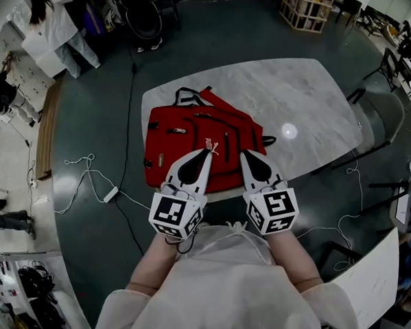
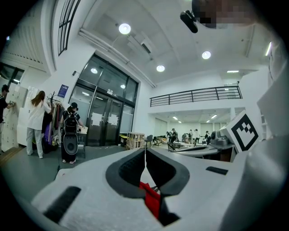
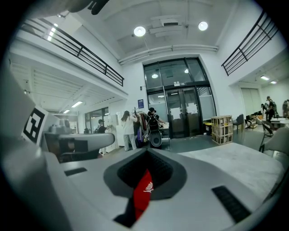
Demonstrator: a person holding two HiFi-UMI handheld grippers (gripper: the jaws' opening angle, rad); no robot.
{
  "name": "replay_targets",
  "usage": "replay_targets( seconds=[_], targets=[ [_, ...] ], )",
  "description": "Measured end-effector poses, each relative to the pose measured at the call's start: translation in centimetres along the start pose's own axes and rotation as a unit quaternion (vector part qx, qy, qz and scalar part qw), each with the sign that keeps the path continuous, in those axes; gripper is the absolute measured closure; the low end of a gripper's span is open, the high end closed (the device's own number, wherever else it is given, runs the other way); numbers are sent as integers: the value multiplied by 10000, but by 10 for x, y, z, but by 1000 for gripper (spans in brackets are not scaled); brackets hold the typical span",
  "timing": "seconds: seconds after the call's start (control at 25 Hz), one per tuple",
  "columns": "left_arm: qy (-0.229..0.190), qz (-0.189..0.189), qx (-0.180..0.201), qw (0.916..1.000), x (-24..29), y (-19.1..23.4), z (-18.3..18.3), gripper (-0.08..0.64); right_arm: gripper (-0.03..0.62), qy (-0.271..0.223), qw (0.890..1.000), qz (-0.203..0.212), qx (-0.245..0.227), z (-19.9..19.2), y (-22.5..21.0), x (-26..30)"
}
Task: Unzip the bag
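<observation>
While the red bag (image 1: 186,135) lies flat on the marble table (image 1: 298,96), the left gripper (image 1: 209,152) and right gripper (image 1: 244,153) hover above its near edge, both clenched on nothing (soft, floppy cloth, I judge): pinch a zipper pull (image 1: 177,131), pinning the fabric beside it

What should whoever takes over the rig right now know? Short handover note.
Left claw: shut, nothing in it, held over the near part of the red backpack.
Right claw: shut, nothing in it, close beside the left one, also over the backpack.
Backpack: flat on the marble table, carry handle at the far end.
Done: nothing yet; the zips look closed and no pull is gripped.
Left: open one claw, take a zip pull, probably steady the bag with the other, then draw the zip open.
</observation>
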State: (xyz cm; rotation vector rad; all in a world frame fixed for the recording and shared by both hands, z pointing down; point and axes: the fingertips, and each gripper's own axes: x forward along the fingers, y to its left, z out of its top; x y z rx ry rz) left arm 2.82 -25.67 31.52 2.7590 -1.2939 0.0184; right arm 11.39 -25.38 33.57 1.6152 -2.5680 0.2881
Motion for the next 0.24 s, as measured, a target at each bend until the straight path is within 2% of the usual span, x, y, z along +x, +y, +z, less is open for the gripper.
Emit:
replay_targets(
  seconds=[0.24],
  targets=[
    [54,8,-66,10000,0,-4,-7,535,566,74,10000,25,6,-6,0,-1]
  ],
)
